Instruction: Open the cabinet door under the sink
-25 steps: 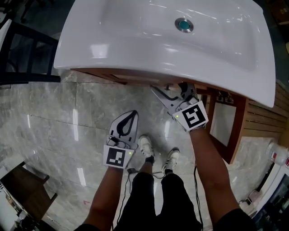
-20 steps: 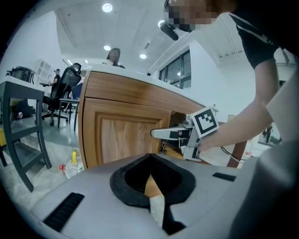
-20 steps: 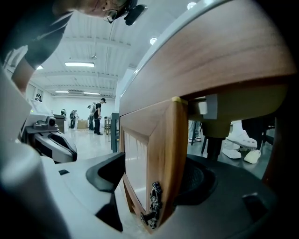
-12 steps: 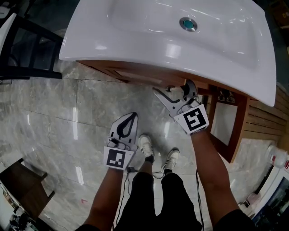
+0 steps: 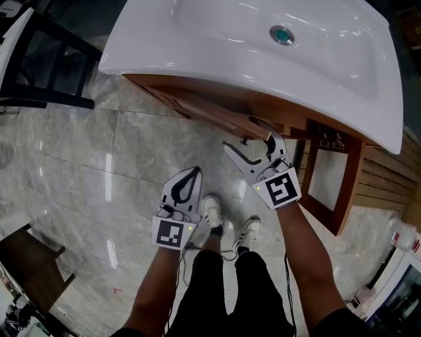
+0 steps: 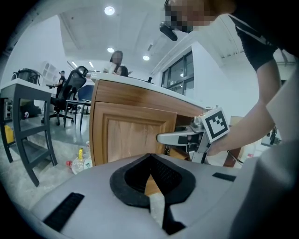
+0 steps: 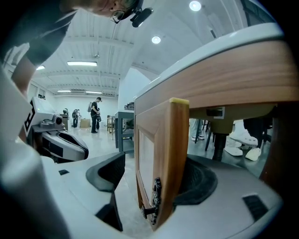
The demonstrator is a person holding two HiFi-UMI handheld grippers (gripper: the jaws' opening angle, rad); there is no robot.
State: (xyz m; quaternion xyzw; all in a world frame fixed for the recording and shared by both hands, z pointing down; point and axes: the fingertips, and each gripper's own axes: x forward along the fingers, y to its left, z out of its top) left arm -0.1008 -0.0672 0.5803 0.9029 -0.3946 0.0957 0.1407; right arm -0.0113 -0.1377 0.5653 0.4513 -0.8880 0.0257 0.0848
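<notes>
The cabinet door [image 5: 217, 117] juts out from under the front edge of the sink [image 5: 197, 69], its free edge between the spread jaws of the right gripper [image 5: 248, 137]. The left gripper [image 5: 191, 172] hangs left of it, nearer the person, over the floor [image 5: 99, 171], apart from the cabinet. A second door [image 5: 329, 178] stands ajar at the cabinet's right end.

White sink [image 5: 197, 39], brown wood cabinet door [image 7: 161, 154], grey marbled floor [image 5: 79, 151].

Glossy grey marble floor [image 5: 72, 164] spreads below, with a dark wooden bench [image 5: 29, 263] at one corner. Round ceiling lights [image 6: 110, 10] shine over white walls, tall windows [image 6: 180, 77], a black office chair [image 6: 70, 88] and a dark-legged table [image 6: 18, 122].
</notes>
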